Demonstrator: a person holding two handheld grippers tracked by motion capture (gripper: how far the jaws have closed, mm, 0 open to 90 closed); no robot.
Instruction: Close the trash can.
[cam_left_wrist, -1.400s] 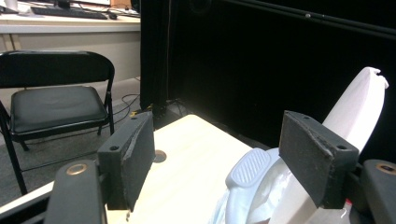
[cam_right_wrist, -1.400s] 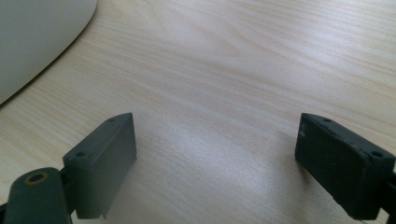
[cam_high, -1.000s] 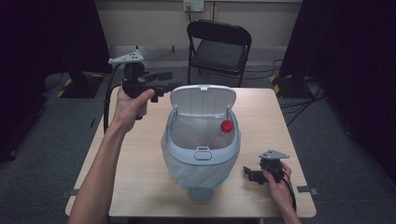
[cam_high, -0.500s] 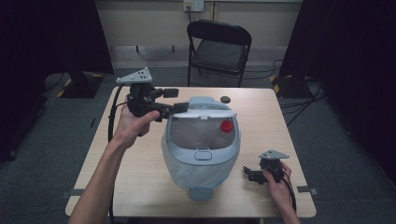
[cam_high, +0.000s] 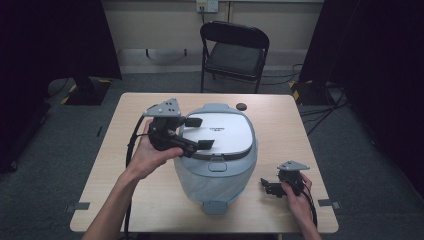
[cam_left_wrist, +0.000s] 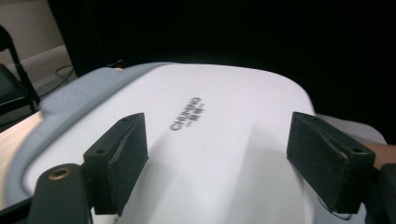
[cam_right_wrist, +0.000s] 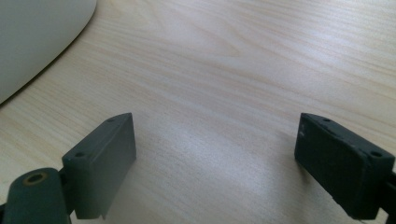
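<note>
Your left gripper (cam_high: 192, 134) hovers over the left side of the bin's lid (cam_high: 217, 132). Its jaws have just been opening and stand wide with nothing between them. The bin (cam_high: 215, 177) sits mid-bench (cam_high: 110, 165) with its lid down. That lid looks like smooth, stiff, light plastic, likely slippery on top; press or grip at its front lip, not the dome. Your right gripper (cam_high: 267, 187) rests wide open and empty on the bench.

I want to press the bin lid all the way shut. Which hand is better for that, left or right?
Probably left. The left gripper hangs open right over the bin lid, jaws just opened with nothing between them. The right gripper sits open low on the table, off beside the bin.
</note>
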